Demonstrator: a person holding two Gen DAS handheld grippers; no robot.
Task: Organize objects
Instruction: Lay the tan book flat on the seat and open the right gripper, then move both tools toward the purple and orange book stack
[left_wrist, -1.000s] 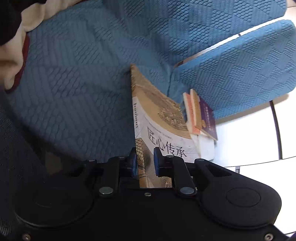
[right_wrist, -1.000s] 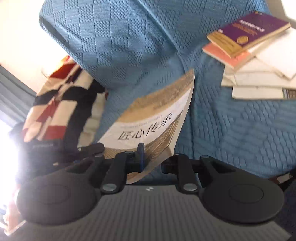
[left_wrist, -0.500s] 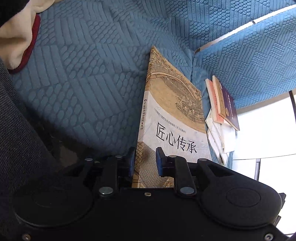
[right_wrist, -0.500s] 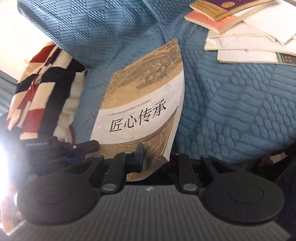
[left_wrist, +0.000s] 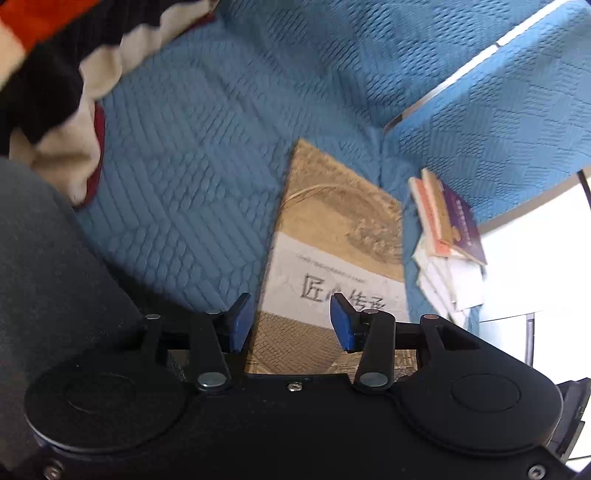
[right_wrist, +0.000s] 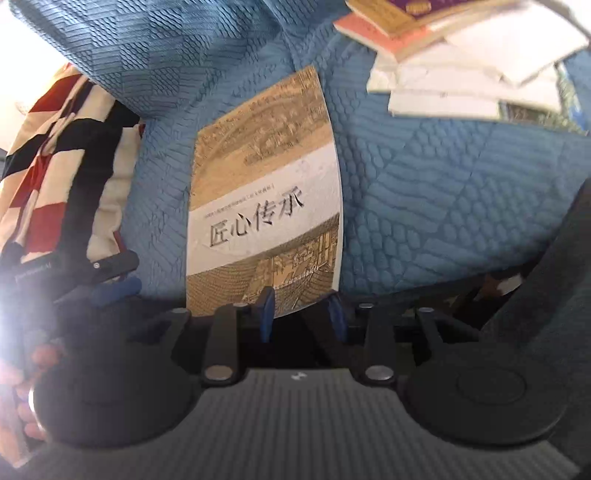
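Left tool (left_wrist: 291, 319), right tool (right_wrist: 301, 312): you have just opened both, book (right_wrist: 264, 199) released | Risk: book left of stack (right_wrist: 454, 66) may slide off sofa (right_wrist: 443, 192) edge.

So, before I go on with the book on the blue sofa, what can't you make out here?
- Book, left wrist view: near edge hidden behind the left gripper; small print blurred.
- Book's near edge, right wrist view: hidden behind the right gripper.
- Stack of books, right wrist view: cut off by the top edge; titles unreadable.
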